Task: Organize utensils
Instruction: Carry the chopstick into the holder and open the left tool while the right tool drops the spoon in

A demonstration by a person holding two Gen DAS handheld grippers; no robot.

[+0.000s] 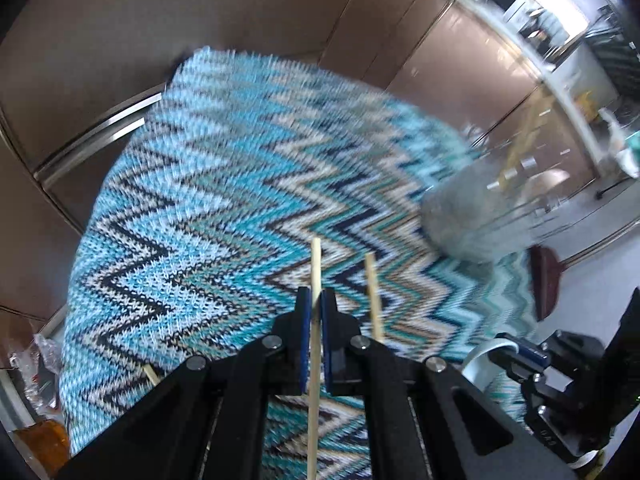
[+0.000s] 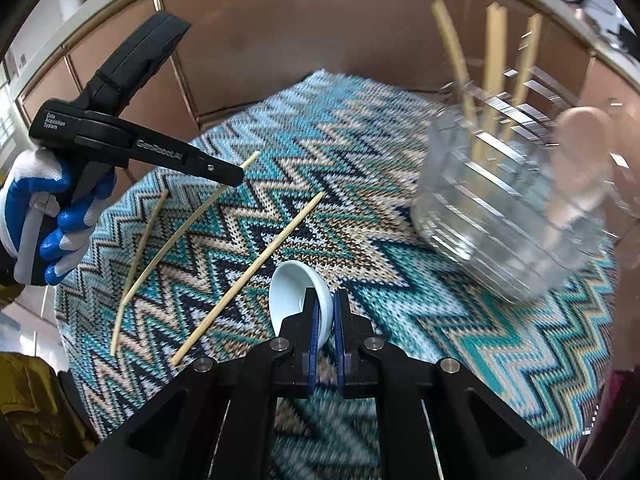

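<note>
- Bamboo, pinched and lifted: the left claw (image 1: pixel 315 312) has its blue pads closed on one chopstick (image 1: pixel 315 320), held clear of the zigzag-knit cloth (image 1: pixel 224 184) covering the tabletop.
- Its long axis runs straight along the claw's fingers, with the tip pointing forward and away from the wrist camera.
- A second stick (image 1: pixel 373 296) lies on the cloth just right of that claw; in the right wrist view three loose sticks (image 2: pixel 248 276) in all rest on the cloth, left of and ahead of the right claw.
- White and shallow, a ceramic spoon (image 2: pixel 298 300) is gripped at its bowl rim by the right claw (image 2: pixel 325 320), jaws narrow, bowl tipped on edge and facing left.
- Clear glass holder (image 2: pixel 508 216), blurred, stands ahead and to the right of the right claw, with several sticks (image 2: pixel 492 80) already upright inside.
- Judged step: mid-collection, both claws loaded.
- Next move likely calls for carrying the chopstick over the holder, turning it tip-down and releasing it, then doing the same with the spoon.
</note>
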